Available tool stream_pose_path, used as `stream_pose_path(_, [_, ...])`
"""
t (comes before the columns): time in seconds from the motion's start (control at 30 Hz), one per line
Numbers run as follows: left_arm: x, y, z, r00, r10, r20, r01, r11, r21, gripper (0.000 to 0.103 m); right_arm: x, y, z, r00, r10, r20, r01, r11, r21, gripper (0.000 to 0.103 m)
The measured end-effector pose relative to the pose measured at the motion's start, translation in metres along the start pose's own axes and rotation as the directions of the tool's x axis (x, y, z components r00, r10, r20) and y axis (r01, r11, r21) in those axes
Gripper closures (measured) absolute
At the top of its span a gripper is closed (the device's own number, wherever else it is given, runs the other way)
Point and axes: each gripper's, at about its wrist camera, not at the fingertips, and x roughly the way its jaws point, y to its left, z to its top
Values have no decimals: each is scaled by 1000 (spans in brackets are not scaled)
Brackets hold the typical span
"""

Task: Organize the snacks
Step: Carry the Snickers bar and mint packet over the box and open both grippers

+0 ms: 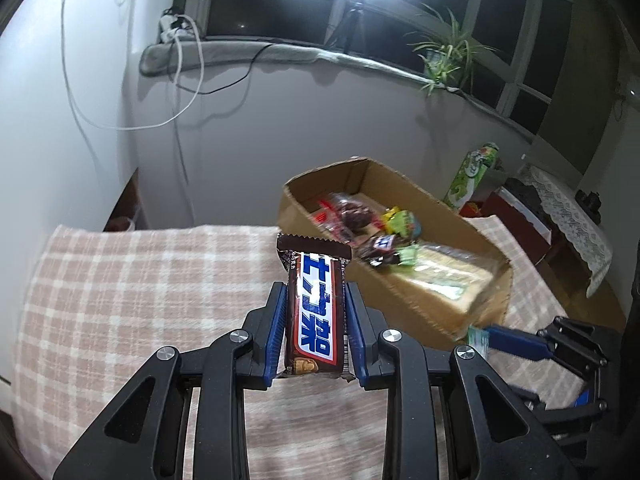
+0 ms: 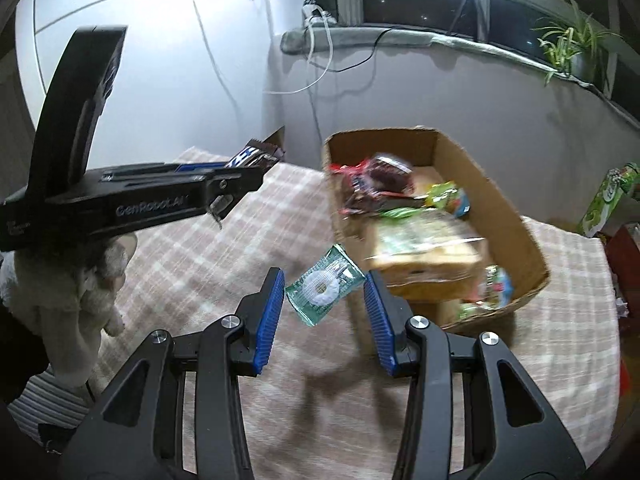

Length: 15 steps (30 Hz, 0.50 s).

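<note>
My left gripper [image 1: 316,292] is shut on a brown Snickers bar [image 1: 316,312] with blue-and-white lettering, held above the checked tablecloth [image 1: 140,288], left of the cardboard box [image 1: 440,312]. The box holds several snack packs [image 1: 384,236]. My right gripper [image 2: 325,284] grips a small green packet [image 2: 325,289] with a white ring candy by its corners, held above the cloth just in front of the box [image 2: 516,236]. In the left wrist view the right gripper [image 1: 486,338] shows at the box's near corner. In the right wrist view the left gripper [image 2: 224,170] with the bar [image 2: 256,156] is at upper left.
A green snack carton [image 1: 470,178] stands behind the box, beside a red item [image 1: 504,204] and a lace-covered stand [image 1: 568,216]. The wall, sill with cables [image 1: 180,32] and a potted plant [image 1: 444,56] lie beyond the table's far edge.
</note>
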Motion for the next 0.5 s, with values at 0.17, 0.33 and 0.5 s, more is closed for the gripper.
stream_pose_path(0.17, [2,-14,8,1000,-12,6,12,1000,18,76,-9,-26,8,999,-33,23,32,999,20,60])
stream_pose_path(0.33, [11,-25,18,1000,-24,2,24,999,32,76,-11,-53,14,997,-70,34,68,997,47,60])
stream_pose_path(0.5, [25,-35,29,999,-38,-8,38,999,37,76,-10,-79,18,996,-87,34,84,993,81,60])
